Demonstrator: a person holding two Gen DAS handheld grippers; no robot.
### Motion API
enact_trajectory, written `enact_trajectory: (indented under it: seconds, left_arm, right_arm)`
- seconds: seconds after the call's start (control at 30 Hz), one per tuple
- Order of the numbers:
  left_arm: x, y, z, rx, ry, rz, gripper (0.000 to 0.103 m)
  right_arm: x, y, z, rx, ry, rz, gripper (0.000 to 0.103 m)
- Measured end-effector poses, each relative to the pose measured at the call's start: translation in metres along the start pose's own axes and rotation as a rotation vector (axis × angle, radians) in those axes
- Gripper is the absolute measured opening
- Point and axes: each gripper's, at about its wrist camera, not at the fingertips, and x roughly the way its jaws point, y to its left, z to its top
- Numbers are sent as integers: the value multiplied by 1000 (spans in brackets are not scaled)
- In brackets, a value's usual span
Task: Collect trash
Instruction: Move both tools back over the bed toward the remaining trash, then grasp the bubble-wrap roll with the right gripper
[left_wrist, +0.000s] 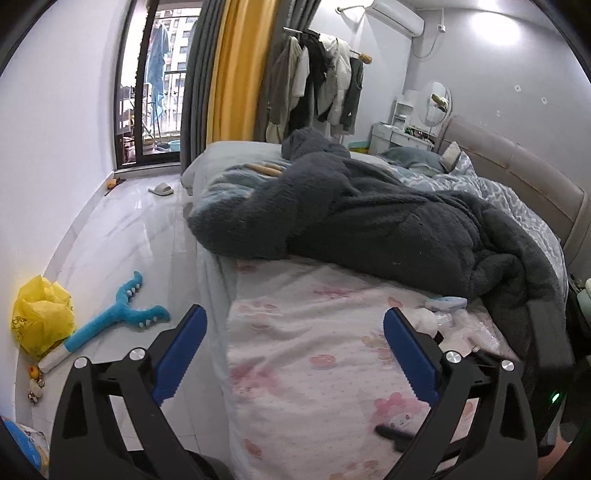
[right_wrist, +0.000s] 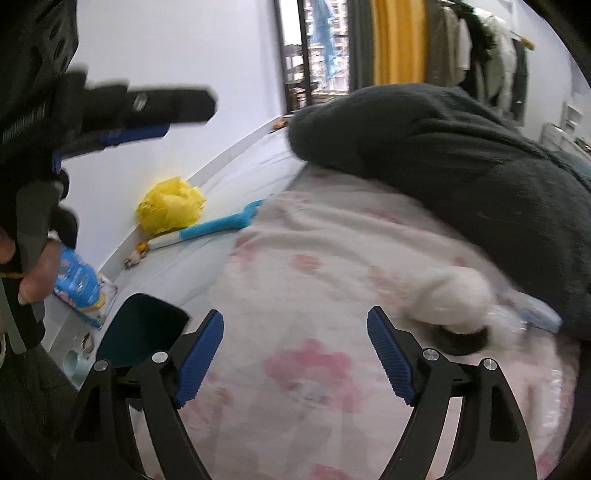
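Note:
My right gripper stands open above the pink patterned bedsheet, with nothing between its pads. Just right of it lies a white crumpled tissue on a black round object, with a blue-and-white packet beside it. My left gripper is wide open and empty over the bed's near edge. The tissue, the packet and a clear plastic wrapper lie to its right. A yellow plastic bag sits on the floor by the wall.
A dark grey fleece blanket is heaped across the bed behind the trash. On the floor are a blue toy, a blue package and a dark teal container. A small black object lies on the sheet. A hand shows at left.

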Motion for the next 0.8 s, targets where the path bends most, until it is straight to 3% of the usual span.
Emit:
enact_trajectory:
  seconds: [0.3, 0.47, 0.8]
  left_arm:
    - [22, -33, 0, -3, 44, -75, 99]
    - [34, -48, 0, -1, 46, -78, 99]
    - [64, -77, -12, 6, 102, -140, 99]
  right_arm:
    - [-30, -69, -7, 119, -50, -99, 84]
    - [-47, -103, -13, 184, -73, -142, 85]
    - [-56, -145, -29, 254, -58, -209, 85]
